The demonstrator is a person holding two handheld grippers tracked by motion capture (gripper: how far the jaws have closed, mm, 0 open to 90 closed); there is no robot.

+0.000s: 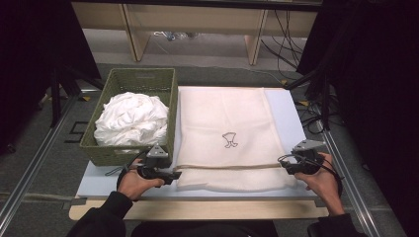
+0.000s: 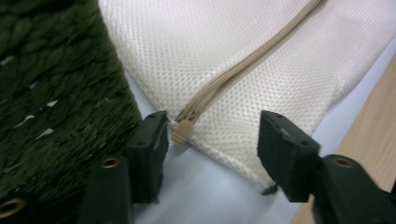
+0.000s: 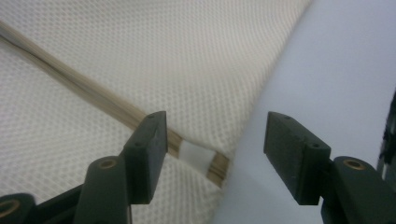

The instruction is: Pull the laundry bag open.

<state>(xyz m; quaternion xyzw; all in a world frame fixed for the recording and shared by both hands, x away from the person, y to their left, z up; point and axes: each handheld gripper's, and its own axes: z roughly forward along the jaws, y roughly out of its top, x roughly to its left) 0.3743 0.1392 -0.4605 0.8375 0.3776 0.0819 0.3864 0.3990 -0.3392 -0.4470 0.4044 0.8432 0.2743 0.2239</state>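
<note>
A cream mesh bag [image 1: 227, 133] lies flat on the pale board [image 1: 291, 113], with a small dark emblem at its middle and a tan zipper [image 2: 243, 65] along its near edge. My left gripper [image 1: 175, 176] sits at the bag's near left corner. In the left gripper view it [image 2: 212, 140] is open, with the zipper pull [image 2: 183, 132] just inside the left jaw and untouched. My right gripper [image 1: 284, 165] is at the near right corner. In the right gripper view it [image 3: 217, 140] is open around the zipper's end with its white tab [image 3: 196, 156].
A green woven basket [image 1: 141, 76] holding crumpled white cloth [image 1: 131, 118] stands left of the bag, close beside my left gripper. The board's wooden front edge [image 1: 197, 210] runs near the person's arms. Shelf legs and cables lie beyond the table.
</note>
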